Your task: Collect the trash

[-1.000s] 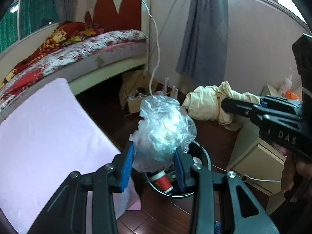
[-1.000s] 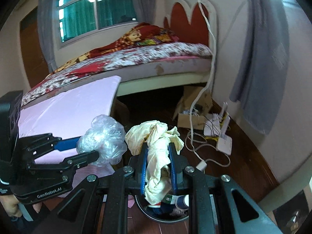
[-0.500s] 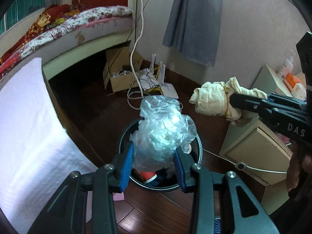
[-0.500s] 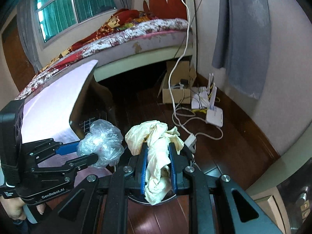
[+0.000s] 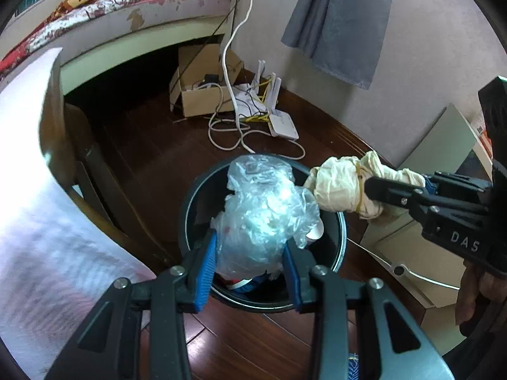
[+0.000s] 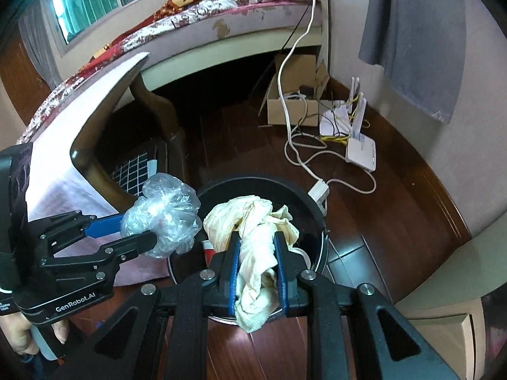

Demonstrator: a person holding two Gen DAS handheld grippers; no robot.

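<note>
Left hand-held gripper (image 5: pixel 250 267) is clamped on a plastic bag (image 5: pixel 269 218), right hand-held gripper (image 6: pixel 256 267) on crumpled paper (image 6: pixel 253 240); centre both above the bin (image 5: pixel 339 253) before letting go.

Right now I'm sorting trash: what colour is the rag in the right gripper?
Pale cream-yellow rag; clearest in the right wrist view.

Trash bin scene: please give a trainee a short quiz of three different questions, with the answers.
1. True or false: the left claw holds a crumpled clear plastic bag.
2. What does the right claw grip: (a) a red cup, (b) a cream cloth wad, (c) a cable?
3. What stands on the floor below both claws?

Key:
1. True.
2. b.
3. The round black trash bin, with trash already inside.
</note>
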